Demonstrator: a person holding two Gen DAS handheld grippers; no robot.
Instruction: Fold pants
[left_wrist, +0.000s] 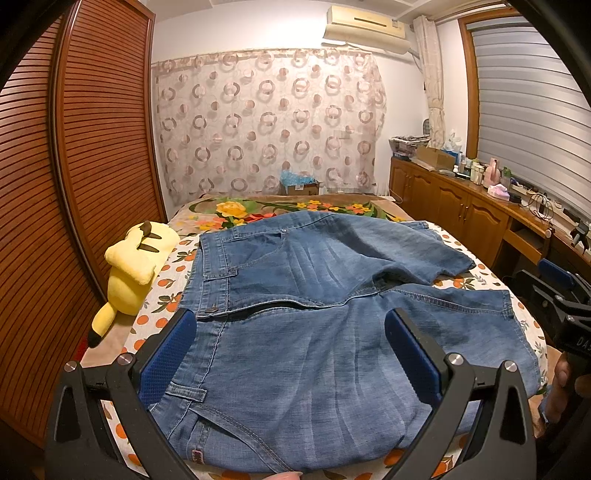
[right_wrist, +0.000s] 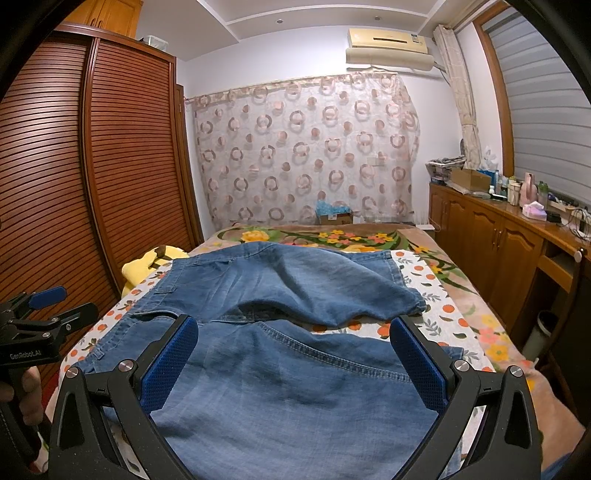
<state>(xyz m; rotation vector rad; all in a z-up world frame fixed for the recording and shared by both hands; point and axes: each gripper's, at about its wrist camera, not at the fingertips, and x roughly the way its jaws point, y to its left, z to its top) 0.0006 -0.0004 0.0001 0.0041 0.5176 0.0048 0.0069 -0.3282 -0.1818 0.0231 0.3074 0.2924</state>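
Blue denim pants (left_wrist: 332, 306) lie spread on the bed, waistband to the left with a button (left_wrist: 210, 309), both short legs reaching right. The far leg (right_wrist: 332, 288) is rumpled and angled away; the near leg (right_wrist: 295, 387) lies flat under the camera. My left gripper (left_wrist: 290, 328) hovers open over the waist end, blue pads wide apart, nothing between them. My right gripper (right_wrist: 293, 336) hovers open over the near leg and crotch seam. Each gripper shows at the edge of the other's view: right one (left_wrist: 561, 306), left one (right_wrist: 44, 314).
A yellow plush toy (left_wrist: 129, 273) lies at the bed's left edge beside the slatted wardrobe (left_wrist: 74, 184). The fruit-print sheet (right_wrist: 436, 306) and floral blanket (right_wrist: 332, 234) cover the bed. A wooden cabinet (left_wrist: 461, 206) with clutter runs along the right. A cardboard box (left_wrist: 301, 186) sits beyond the bed.
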